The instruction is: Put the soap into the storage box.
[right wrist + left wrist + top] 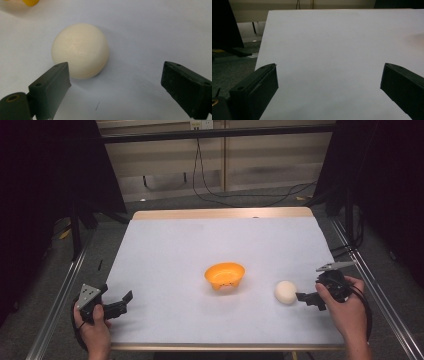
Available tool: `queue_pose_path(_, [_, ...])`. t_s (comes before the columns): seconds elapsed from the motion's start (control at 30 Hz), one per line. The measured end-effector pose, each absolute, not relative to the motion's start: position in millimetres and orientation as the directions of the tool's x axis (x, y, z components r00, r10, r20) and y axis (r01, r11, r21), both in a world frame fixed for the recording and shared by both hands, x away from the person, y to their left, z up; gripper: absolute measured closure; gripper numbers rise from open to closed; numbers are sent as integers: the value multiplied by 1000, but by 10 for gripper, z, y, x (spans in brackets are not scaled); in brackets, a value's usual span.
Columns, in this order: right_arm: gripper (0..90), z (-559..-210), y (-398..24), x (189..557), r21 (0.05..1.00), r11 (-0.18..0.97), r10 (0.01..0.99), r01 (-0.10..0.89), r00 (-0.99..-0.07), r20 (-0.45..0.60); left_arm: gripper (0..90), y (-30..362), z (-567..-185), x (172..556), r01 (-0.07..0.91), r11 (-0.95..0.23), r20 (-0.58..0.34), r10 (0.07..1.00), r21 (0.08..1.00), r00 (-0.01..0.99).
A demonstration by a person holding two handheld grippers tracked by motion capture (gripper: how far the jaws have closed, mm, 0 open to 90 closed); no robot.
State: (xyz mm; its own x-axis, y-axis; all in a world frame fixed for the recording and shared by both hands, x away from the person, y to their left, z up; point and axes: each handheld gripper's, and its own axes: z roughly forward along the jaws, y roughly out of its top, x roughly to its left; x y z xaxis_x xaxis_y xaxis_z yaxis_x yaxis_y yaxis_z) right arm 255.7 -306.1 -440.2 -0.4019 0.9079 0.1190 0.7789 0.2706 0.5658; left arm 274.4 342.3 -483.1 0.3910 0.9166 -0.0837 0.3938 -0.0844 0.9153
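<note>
Count: 1 orange bowl (225,275), 1 cream-white ball (285,292), 2 handheld grippers, all on 1 table w/ a white sheet (200,245) over it.

Taking the bowl as landmark: it sits about mid-table. The ball lies on the sheet to the bowl's right and a bit nearer the person, apart from it, not touching.

Right gripper (301,296): held in the person's right hand (345,312), right of the ball, jaws pointing toward it and toward the bowl beyond. In the right gripper view the gripper (115,82) has its jaws spread wider than the ball (80,50). The ball sits ahead of the tips and off toward the left jaw, so it is not between the pads; that jaw's tip overlaps the ball's lower edge in the picture, contact can't be told. Nothing pinched. A sliver of the bowl (30,2) shows at the top left edge of that view.

Left gripper (125,301): in the left hand (92,330), well left of the bowl and nearer the person, by the table's front-left corner. In the left gripper view the gripper (328,75) has jaws spread wide, w/ bare white sheet (332,50) between them; holds nothing.

Containers: the bowl is the only one. Its visible inside looks empty; the ball is outside it.
</note>
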Motion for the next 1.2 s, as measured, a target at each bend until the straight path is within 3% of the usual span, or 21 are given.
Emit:
queue_pose_path(0.1, [89,-4432,-2920,2647,509,339,885,791,-452,113,11,3415,-4831,2755,401,-98,-72,919,911,388])
queue_pose_path(0.47, [109,-4433,-2761,2660,476,363,863,801,-481,153,12,3412,-4832,2751,401,-93,-78,917,911,391])
queue_pose_path(0.73, [103,-4442,-2703,2650,477,329,869,815,-459,186,13,3416,-4830,2751,399,-97,-74,917,912,392])
queue_pose_path(0.93, [94,-4539,-2610,2720,441,277,901,854,-391,190,13,3414,-4831,2751,400,-102,-69,918,911,391])
queue_pose_path(1.2, [165,-4590,-2495,2781,442,254,924,860,-351,153,13,3414,-4831,2754,402,-100,-72,917,910,391])
